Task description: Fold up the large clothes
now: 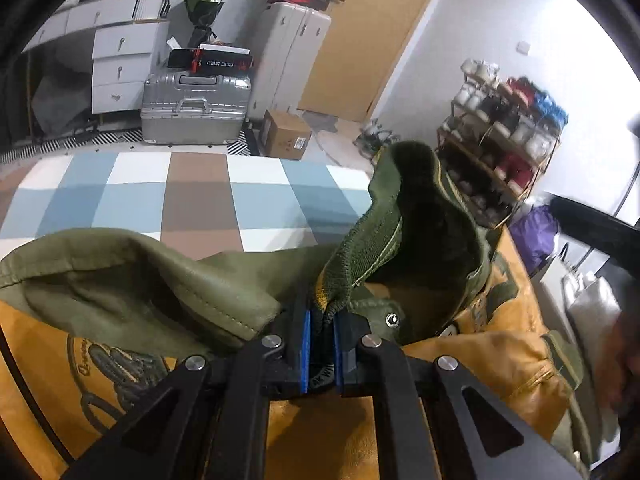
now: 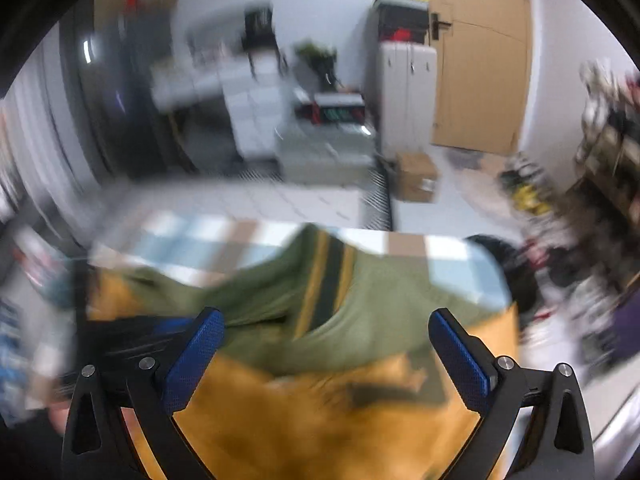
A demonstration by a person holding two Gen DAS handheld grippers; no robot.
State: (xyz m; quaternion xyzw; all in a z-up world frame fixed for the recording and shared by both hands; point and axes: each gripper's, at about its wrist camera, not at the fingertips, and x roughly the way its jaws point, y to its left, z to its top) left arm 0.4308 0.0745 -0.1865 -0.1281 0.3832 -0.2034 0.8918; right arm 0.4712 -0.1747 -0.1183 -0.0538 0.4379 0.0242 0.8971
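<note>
A large jacket with a mustard-yellow body point(image 1: 320, 432) and olive-green sleeves lies on a checked cover point(image 1: 192, 196). My left gripper point(image 1: 323, 316) is shut on the ribbed green cuff point(image 1: 356, 248) of one sleeve, which stands up in front of it. A second green sleeve point(image 1: 132, 280) lies folded across the jacket to the left. In the blurred right wrist view my right gripper point(image 2: 326, 320) stands open above the jacket point(image 2: 320, 420), with a green sleeve and its striped cuff point(image 2: 324, 280) ahead. Nothing is pressed between its blue pads point(image 2: 460, 360).
Beyond the checked cover stand a silver suitcase point(image 1: 196, 108), a cardboard box point(image 1: 284, 134), white drawers point(image 1: 120, 64), a pale cabinet point(image 1: 292, 56) and a wooden door point(image 1: 376, 32). A shoe rack point(image 1: 504, 140) fills the right side. A blurred hand point(image 1: 620, 360) shows at the right edge.
</note>
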